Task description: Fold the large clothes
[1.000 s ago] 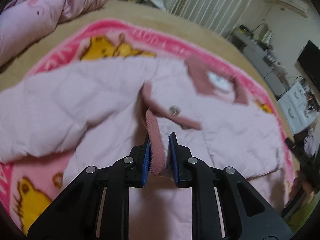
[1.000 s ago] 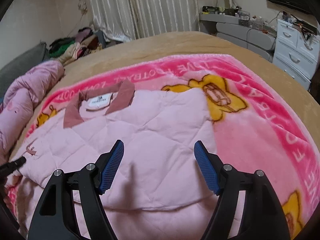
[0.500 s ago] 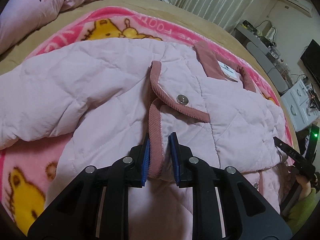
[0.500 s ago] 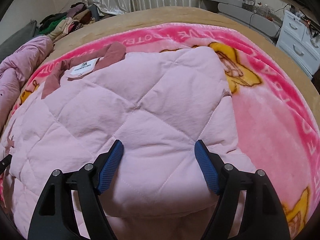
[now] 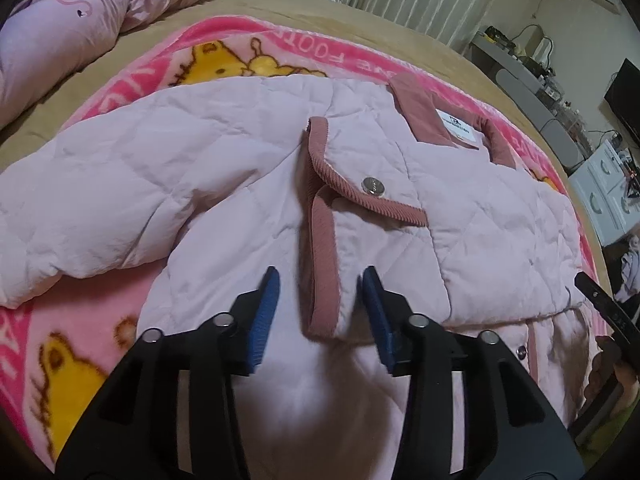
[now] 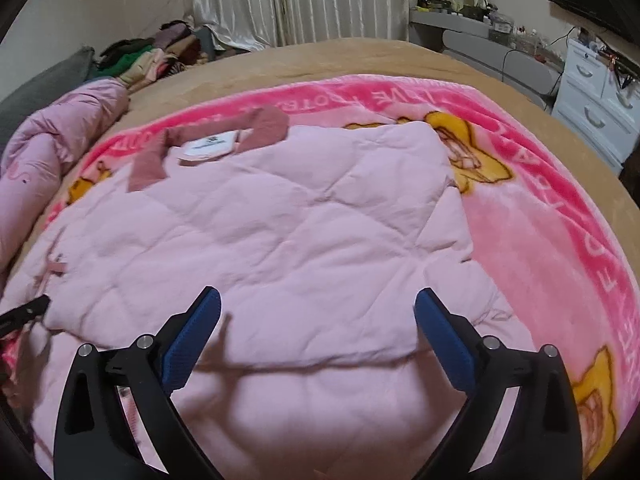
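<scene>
A pale pink quilted jacket (image 5: 248, 148) with dusty-rose corduroy trim lies on a pink cartoon blanket (image 5: 168, 76). Its sleeve cuff (image 5: 326, 264), with a silver snap (image 5: 373, 186), is folded across the body. My left gripper (image 5: 320, 284) is open, its blue pads either side of the cuff, not gripping it. In the right wrist view the jacket (image 6: 280, 232) lies flat with its collar and white label (image 6: 210, 146) at the far side. My right gripper (image 6: 316, 320) is wide open and empty just above the jacket's folded lower part.
The blanket (image 6: 540, 220) covers a tan bed (image 6: 340, 56). A pink duvet (image 5: 72, 20) is bunched at the left edge. A pile of clothes (image 6: 156, 56) lies at the far left. White drawers (image 6: 596, 116) and a cluttered shelf stand to the right.
My left gripper has opened and let go of the corduroy cuff, which now rests on the jacket. My right gripper stayed open and drew back slightly over the jacket.
</scene>
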A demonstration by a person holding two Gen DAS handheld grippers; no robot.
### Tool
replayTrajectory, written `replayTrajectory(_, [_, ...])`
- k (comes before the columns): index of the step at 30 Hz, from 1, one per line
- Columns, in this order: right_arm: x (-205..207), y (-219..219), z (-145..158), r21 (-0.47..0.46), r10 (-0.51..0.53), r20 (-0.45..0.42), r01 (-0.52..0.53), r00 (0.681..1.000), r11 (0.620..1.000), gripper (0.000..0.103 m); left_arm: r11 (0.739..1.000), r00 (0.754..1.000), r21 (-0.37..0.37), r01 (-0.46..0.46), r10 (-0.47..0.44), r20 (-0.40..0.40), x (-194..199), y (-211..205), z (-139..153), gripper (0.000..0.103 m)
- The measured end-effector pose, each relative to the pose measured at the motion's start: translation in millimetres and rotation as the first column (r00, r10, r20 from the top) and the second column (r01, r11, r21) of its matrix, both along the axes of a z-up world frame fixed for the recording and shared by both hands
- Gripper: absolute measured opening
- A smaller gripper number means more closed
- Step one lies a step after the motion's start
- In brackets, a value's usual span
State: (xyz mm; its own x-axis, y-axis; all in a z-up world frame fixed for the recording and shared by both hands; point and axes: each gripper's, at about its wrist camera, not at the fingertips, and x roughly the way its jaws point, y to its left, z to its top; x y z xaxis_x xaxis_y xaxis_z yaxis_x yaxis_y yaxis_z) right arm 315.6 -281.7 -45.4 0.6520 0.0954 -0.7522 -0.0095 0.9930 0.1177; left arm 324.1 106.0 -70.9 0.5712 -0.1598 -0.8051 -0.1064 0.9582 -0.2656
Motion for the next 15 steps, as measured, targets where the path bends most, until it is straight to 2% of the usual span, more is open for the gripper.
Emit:
replayTrajectory(6, [-14, 6, 9, 0.024, -0.001, 0.003, 0.001, 1.0, 1.0, 0.099, 0.999, 1.0, -0.035, -0.004, 0.004, -0.01, -10, 3, 2, 0.053])
replayTrajectory(8, [-20, 8, 14, 0.041, 0.002, 0.01, -0.002, 1.0, 0.999, 0.099, 0.999, 1.0, -0.045, -0.01, 0.009, -0.01, -15, 5, 6, 0.063])
replayTrajectory(13, [-34, 22, 31, 0.06, 0.034, 0.049, -0.037, 0.998, 0.998, 0.099, 0.998, 0.999, -0.047, -0.028, 0.029, 0.015, -29, 12, 22, 0.079])
replayTrajectory(14, [-37, 26, 36, 0.065, 0.042, 0.059, -0.046, 0.997, 0.997, 0.099, 0.998, 0.999, -0.051, -0.032, 0.033, 0.015, -30, 14, 24, 0.087])
replayTrajectory(15, [-38, 28, 39, 0.07, 0.048, 0.065, -0.053, 0.997, 0.996, 0.099, 0.998, 0.999, -0.06, -0.035, 0.036, 0.015, -33, 16, 26, 0.091])
